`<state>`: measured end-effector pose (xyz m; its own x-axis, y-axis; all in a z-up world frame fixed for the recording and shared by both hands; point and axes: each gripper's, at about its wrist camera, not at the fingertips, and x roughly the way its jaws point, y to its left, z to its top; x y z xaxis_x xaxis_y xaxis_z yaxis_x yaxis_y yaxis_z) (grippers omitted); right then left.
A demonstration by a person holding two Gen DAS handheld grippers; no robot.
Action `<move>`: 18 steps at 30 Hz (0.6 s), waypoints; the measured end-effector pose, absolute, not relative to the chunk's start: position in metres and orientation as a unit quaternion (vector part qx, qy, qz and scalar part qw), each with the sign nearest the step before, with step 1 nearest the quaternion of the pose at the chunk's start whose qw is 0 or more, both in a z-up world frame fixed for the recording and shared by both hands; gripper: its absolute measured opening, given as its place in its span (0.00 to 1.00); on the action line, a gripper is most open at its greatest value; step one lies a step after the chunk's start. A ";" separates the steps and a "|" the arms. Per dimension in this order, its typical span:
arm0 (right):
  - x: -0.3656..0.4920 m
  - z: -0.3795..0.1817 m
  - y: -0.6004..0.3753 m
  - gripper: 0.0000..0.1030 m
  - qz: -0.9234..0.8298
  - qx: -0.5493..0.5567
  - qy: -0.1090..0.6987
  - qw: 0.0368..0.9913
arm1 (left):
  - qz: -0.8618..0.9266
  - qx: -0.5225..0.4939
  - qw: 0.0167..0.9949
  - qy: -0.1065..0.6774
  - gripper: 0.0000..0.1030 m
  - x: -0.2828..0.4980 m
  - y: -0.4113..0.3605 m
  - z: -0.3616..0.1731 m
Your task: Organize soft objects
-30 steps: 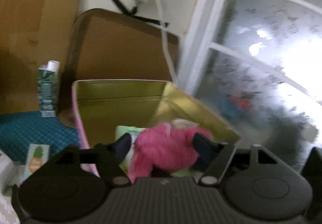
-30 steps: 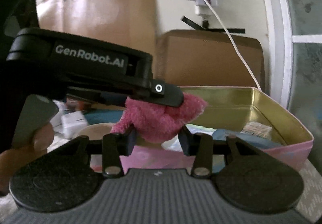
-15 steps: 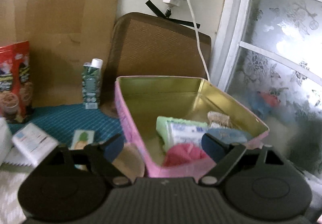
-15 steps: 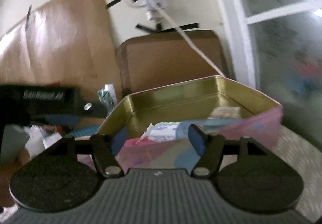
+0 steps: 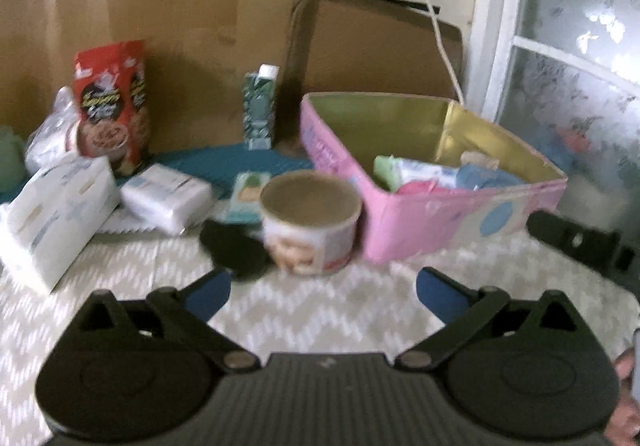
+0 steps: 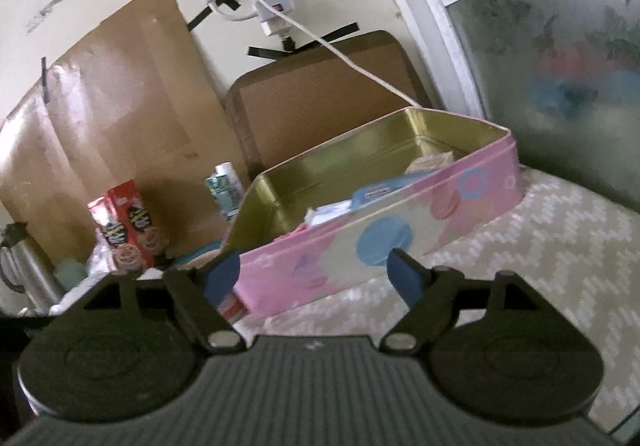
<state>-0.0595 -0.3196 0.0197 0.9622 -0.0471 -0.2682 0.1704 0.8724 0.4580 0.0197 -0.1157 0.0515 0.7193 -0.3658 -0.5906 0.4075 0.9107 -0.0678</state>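
Tin at right, cup and packs to its left, boards behind.

The tin [image 5: 420, 221] sits on the cloth [image 5: 320, 310], holding a towel [image 5: 418, 187], a wipes pack [image 5: 424, 171] and a pouch [image 5: 486, 177]. Just left of the tin stands a cup [image 5: 310, 221], with a lid [image 5: 234, 250] lying to its left. Further left lie a tissue pack [image 5: 166, 193] and a tissue box [image 5: 56, 213]. Behind them stand a snack bag [image 5: 112, 105] and a carton [image 5: 260, 107] against the cardboard [image 5: 160, 25]. A tray [image 5: 376, 45] leans behind the tin.
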 end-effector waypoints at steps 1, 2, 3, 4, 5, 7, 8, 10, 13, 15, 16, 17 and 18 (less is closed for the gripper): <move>-0.061 0.021 -0.315 0.82 -0.055 0.244 0.124 0.960 | -0.206 0.036 0.927 0.312 1.00 0.017 -0.113 0.049; -0.062 0.022 -0.313 0.82 -0.053 0.242 0.124 0.961 | -0.201 0.040 0.927 0.314 1.00 0.014 -0.111 0.048; -0.063 0.023 -0.311 0.82 -0.051 0.240 0.124 0.961 | -0.195 0.046 0.928 0.314 1.00 0.012 -0.109 0.047; -0.064 0.024 -0.308 0.82 -0.049 0.239 0.123 0.962 | -0.190 0.051 0.929 0.313 1.00 0.011 -0.109 0.045; -0.065 0.025 -0.306 0.82 -0.049 0.238 0.122 0.962 | -0.183 0.057 0.931 0.309 1.00 0.009 -0.107 0.044; -0.066 0.026 -0.303 0.82 -0.048 0.234 0.121 0.964 | -0.171 0.065 0.935 0.304 1.00 0.006 -0.105 0.042; -0.067 0.026 -0.301 0.83 -0.047 0.231 0.122 0.964 | -0.168 0.069 0.935 0.303 1.00 0.005 -0.105 0.041; -0.067 0.027 -0.298 0.83 -0.047 0.228 0.123 0.965 | -0.167 0.079 0.936 0.299 1.00 0.003 -0.104 0.040; -0.066 0.028 -0.295 0.83 -0.044 0.224 0.125 0.965 | -0.161 0.094 0.938 0.291 1.00 -0.001 -0.103 0.038; -0.066 0.029 -0.294 0.83 -0.043 0.223 0.125 0.966 | -0.164 0.096 0.939 0.288 1.00 -0.003 -0.103 0.039; -0.066 0.029 -0.294 0.83 -0.042 0.223 0.125 0.966 | -0.167 0.094 0.938 0.289 1.00 -0.004 -0.102 0.039; -0.066 0.029 -0.294 0.83 -0.040 0.222 0.125 0.966 | -0.169 0.093 0.937 0.290 1.00 -0.004 -0.102 0.038; -0.066 0.029 -0.295 0.83 -0.039 0.222 0.125 0.966 | -0.170 0.092 0.937 0.291 1.00 -0.004 -0.101 0.038</move>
<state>-0.0659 -0.2946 0.0294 0.9659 -0.0207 -0.2583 0.1313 0.8985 0.4190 -0.0038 -0.1009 0.0380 0.7735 -0.2650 -0.5757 0.3716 0.9255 0.0732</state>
